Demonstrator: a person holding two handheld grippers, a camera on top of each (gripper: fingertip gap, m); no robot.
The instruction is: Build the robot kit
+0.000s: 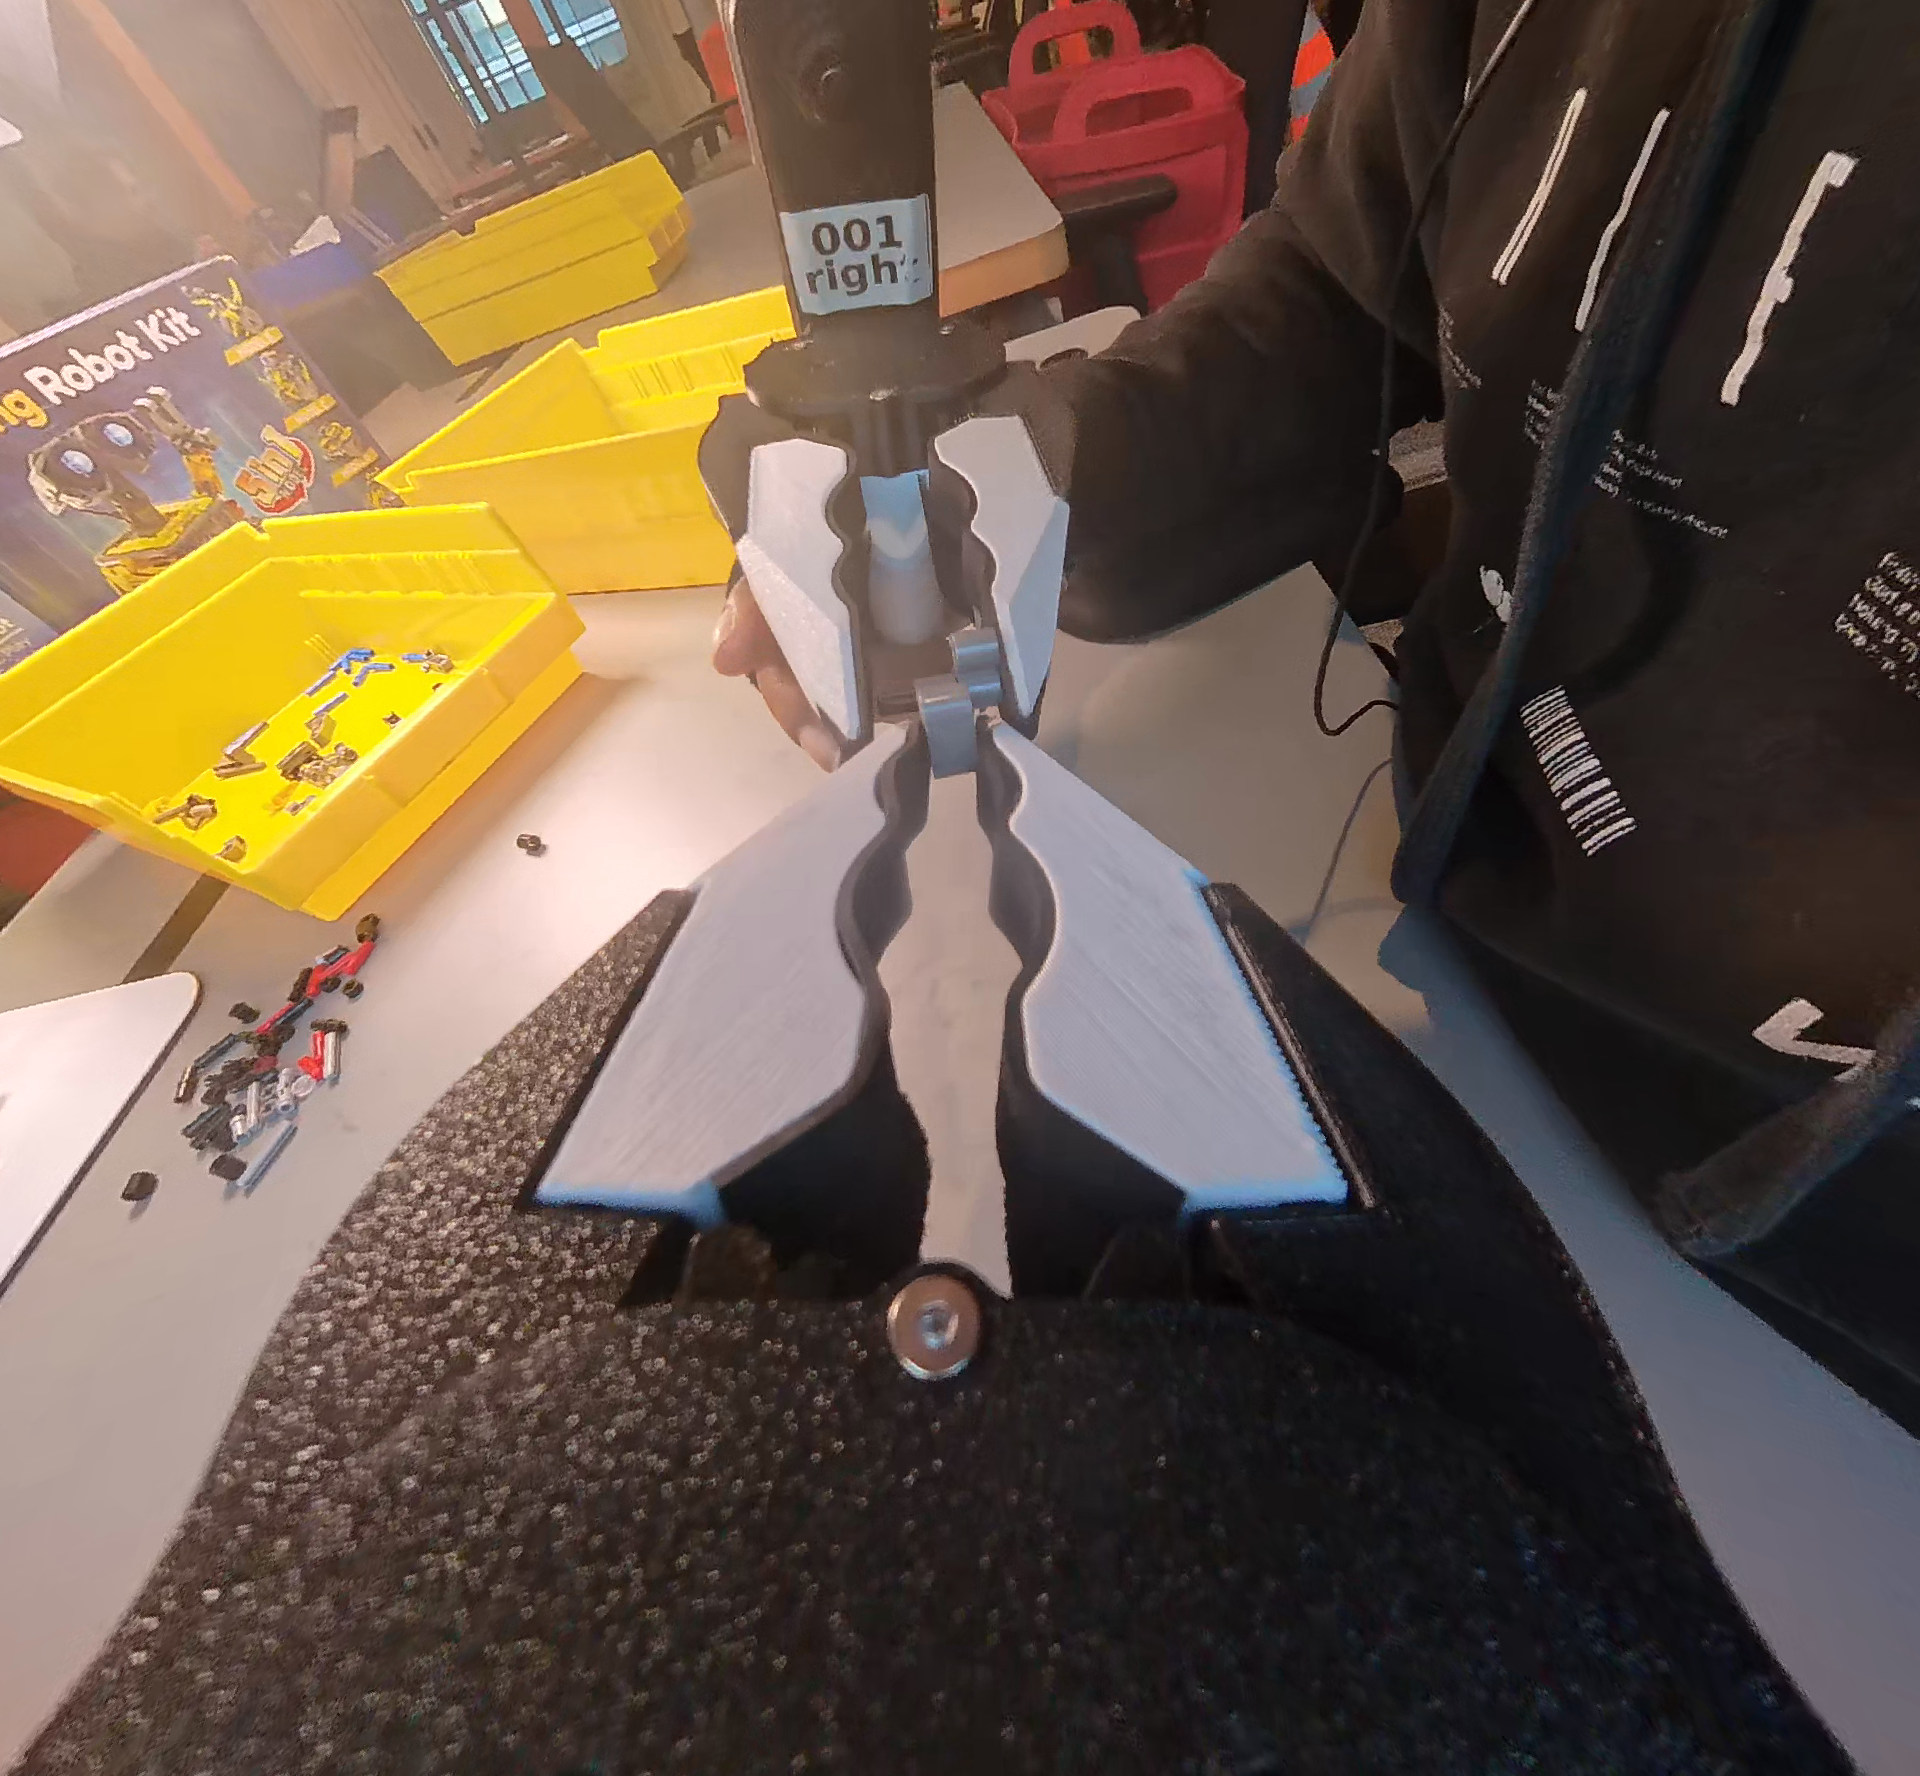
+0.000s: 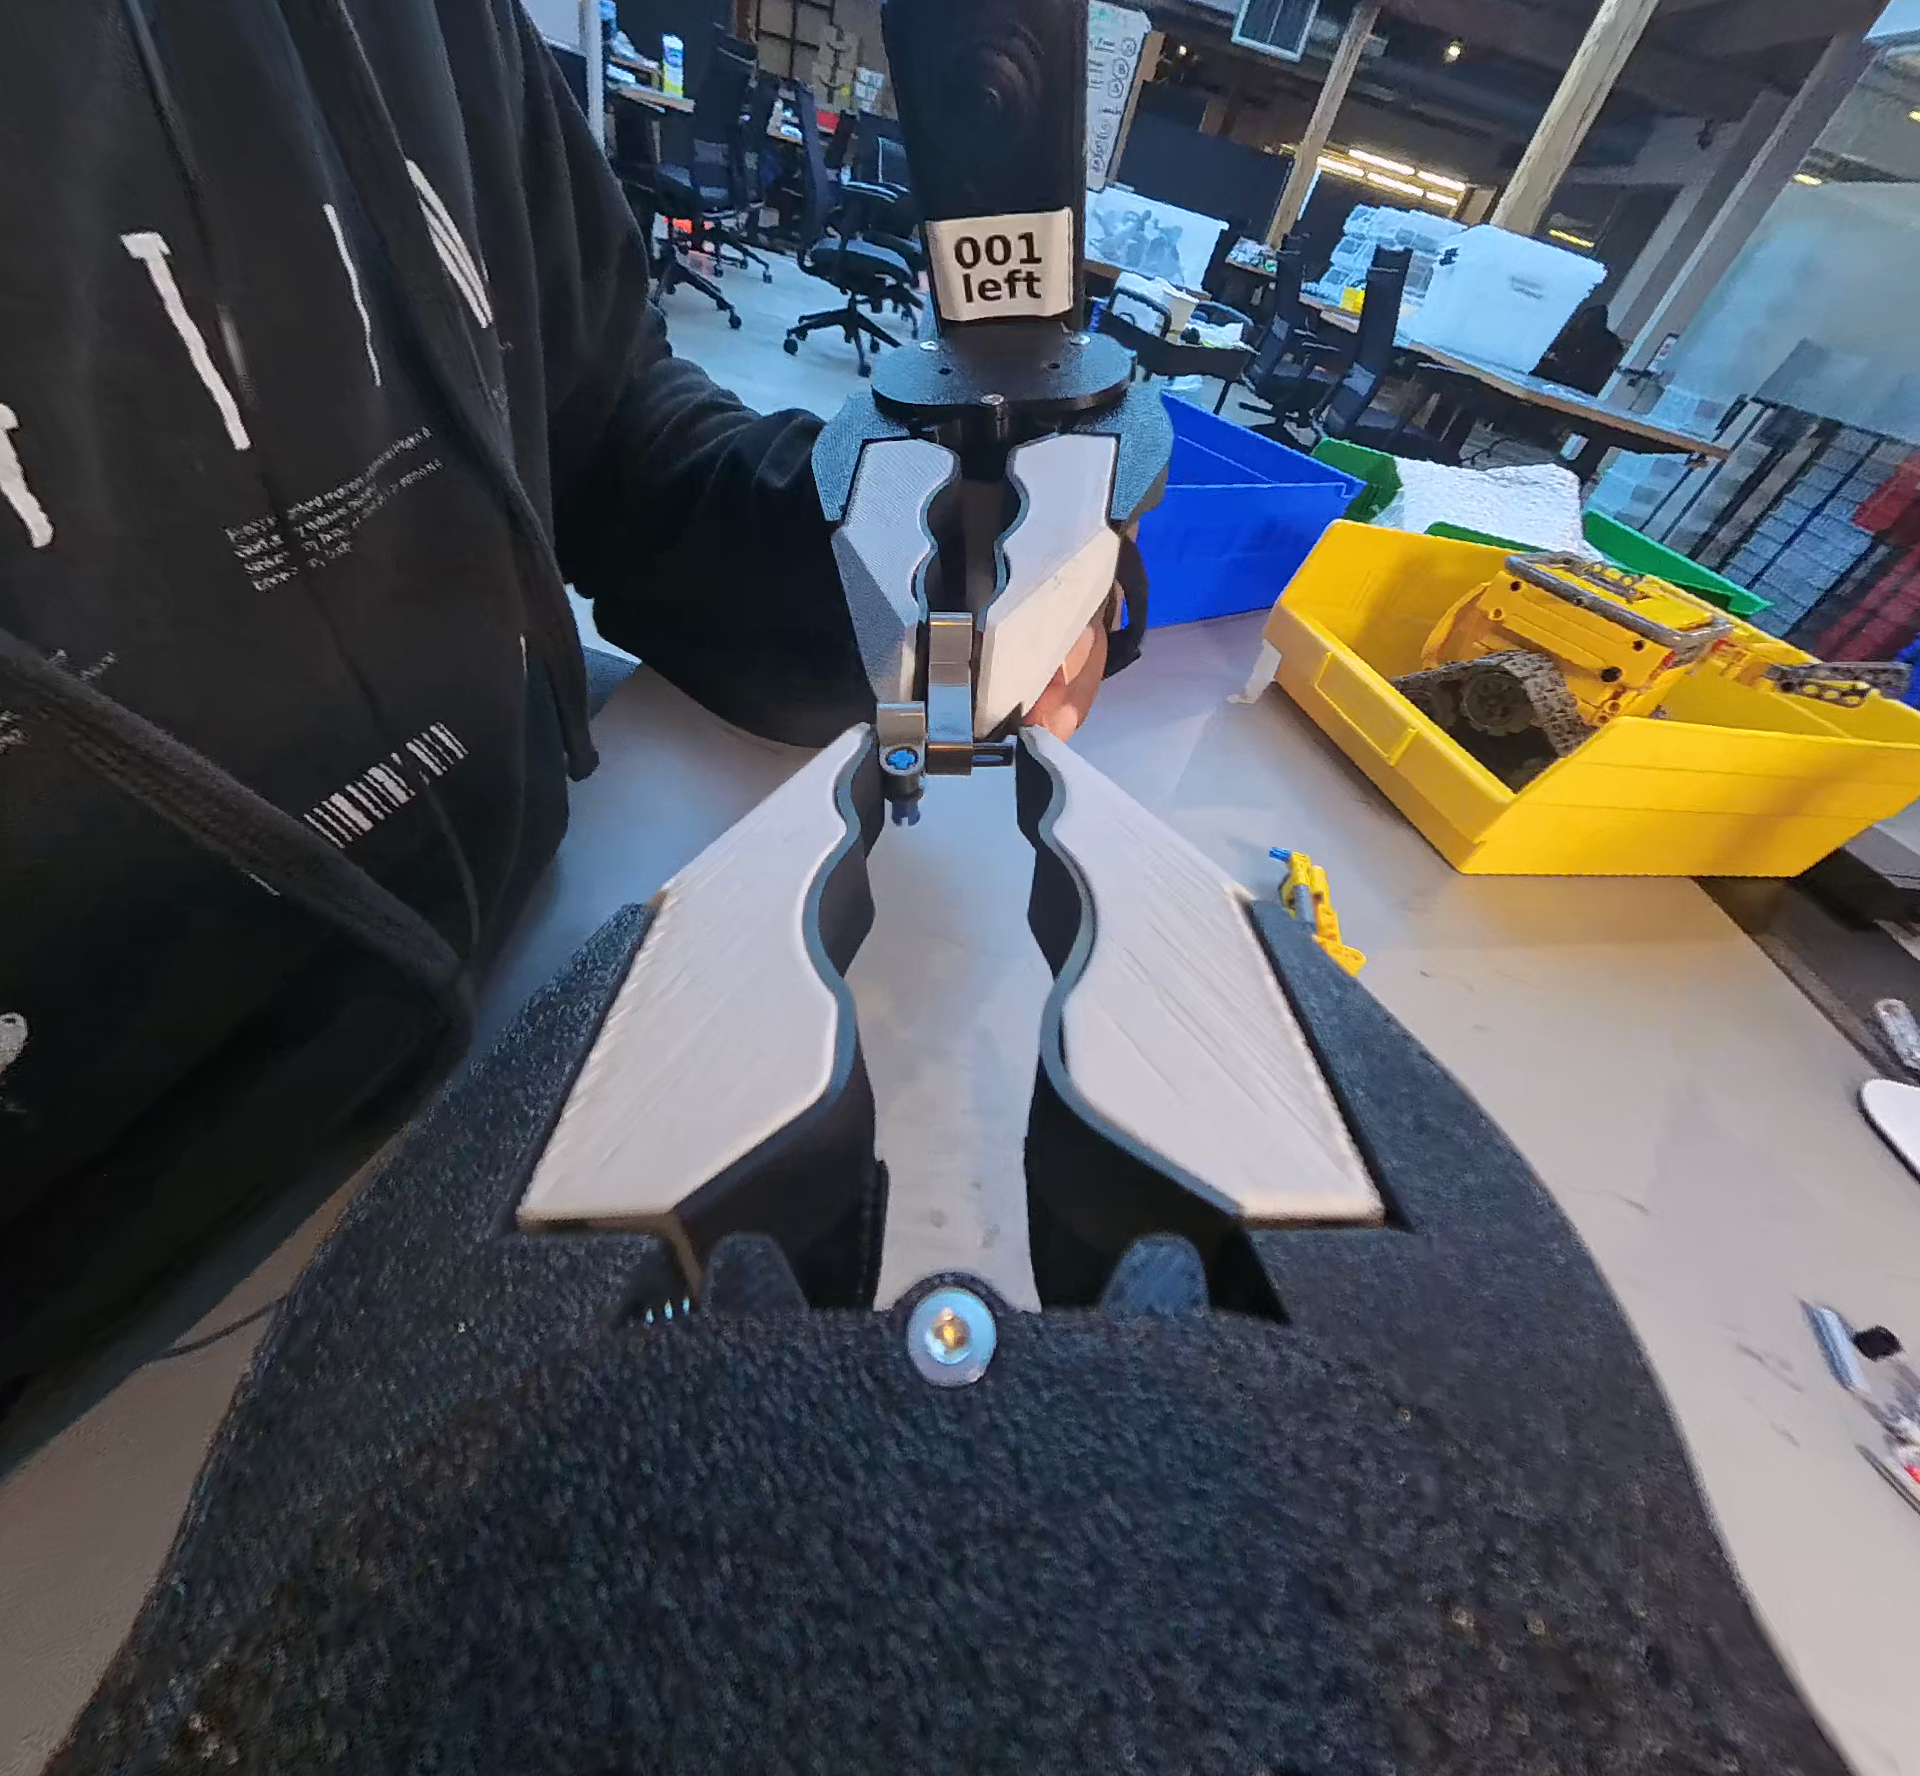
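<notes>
My two grippers face each other tip to tip above a grey table (image 2: 1558, 1051). My left gripper (image 1: 951, 744) is shut on a small grey toy-brick beam (image 1: 945, 724), which also shows in the right wrist view (image 2: 951, 682), upright between the far fingers (image 2: 1044, 583). My right gripper (image 2: 945, 744) is closed around the beam's lower end. A grey connector with a blue pin (image 2: 902, 758) lies against its left finger. A black pin (image 2: 995, 752) reaches its right finger. The right gripper's fingers (image 1: 800, 573) show beyond the beam in the left wrist view.
A person in a black hoodie (image 1: 1662, 583) holds both grippers. A yellow bin (image 1: 312, 885) with small parts, loose parts (image 1: 270, 1051) and a kit box (image 1: 135, 438) lie left. A yellow bin (image 2: 1662, 812) holds a yellow tracked model (image 2: 1558, 646). A small yellow part (image 2: 1314, 900) lies on the table. My two grippers' fingertips are within a few centimetres of each other.
</notes>
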